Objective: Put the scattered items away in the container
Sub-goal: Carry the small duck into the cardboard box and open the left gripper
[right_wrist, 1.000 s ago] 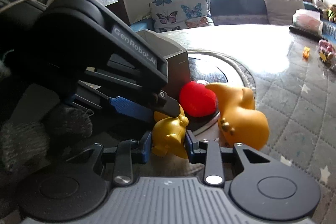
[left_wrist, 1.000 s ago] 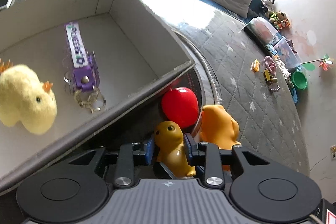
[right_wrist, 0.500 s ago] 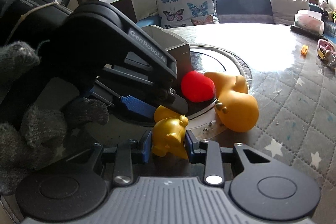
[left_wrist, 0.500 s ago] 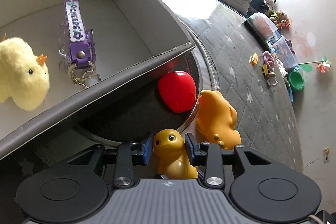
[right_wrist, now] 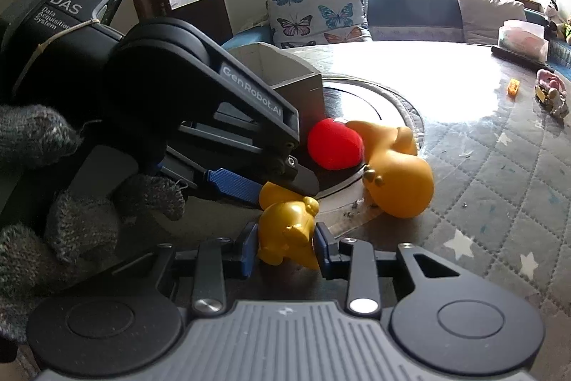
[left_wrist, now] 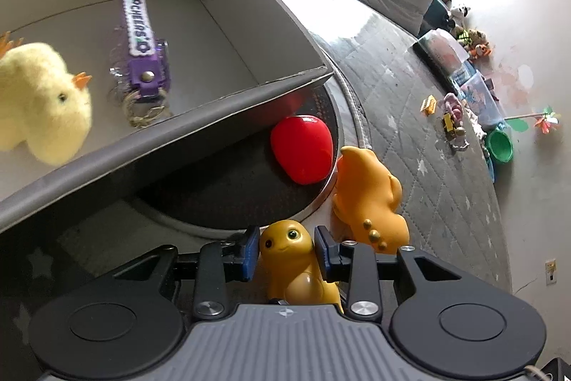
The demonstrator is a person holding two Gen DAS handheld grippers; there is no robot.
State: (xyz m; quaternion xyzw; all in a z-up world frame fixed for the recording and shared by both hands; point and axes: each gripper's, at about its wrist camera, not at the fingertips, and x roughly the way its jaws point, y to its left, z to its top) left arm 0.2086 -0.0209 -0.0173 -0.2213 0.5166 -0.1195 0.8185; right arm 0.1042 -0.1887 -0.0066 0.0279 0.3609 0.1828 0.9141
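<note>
Both grippers are shut on one small golden-yellow toy figure point(left_wrist: 285, 245), held just above the table. My left gripper point(left_wrist: 287, 249) clamps its head; my right gripper point(right_wrist: 283, 245) clamps its body point(right_wrist: 285, 231). The left gripper's body point(right_wrist: 200, 116) fills the left of the right wrist view. The grey open box point(left_wrist: 228, 109) stands up-left; inside lie a fluffy yellow chick point(left_wrist: 39, 102) and a purple keychain strap point(left_wrist: 141, 34). A red egg-shaped toy point(left_wrist: 301, 149) and a larger orange rubber toy point(left_wrist: 367, 199) lie in front of the box.
The red toy rests on a dark round turntable point(left_wrist: 232, 195) set into the quilted grey table cover point(left_wrist: 410, 102). Small toys point(left_wrist: 449, 120), a green bowl point(left_wrist: 499, 145) and plastic boxes point(left_wrist: 442, 49) sit at the table's far edge. A sofa with butterfly cushions point(right_wrist: 317, 16) stands behind.
Both grippers have drawn back and risen with the golden toy, away from the box wall. The red and orange toys now lie farther ahead.
</note>
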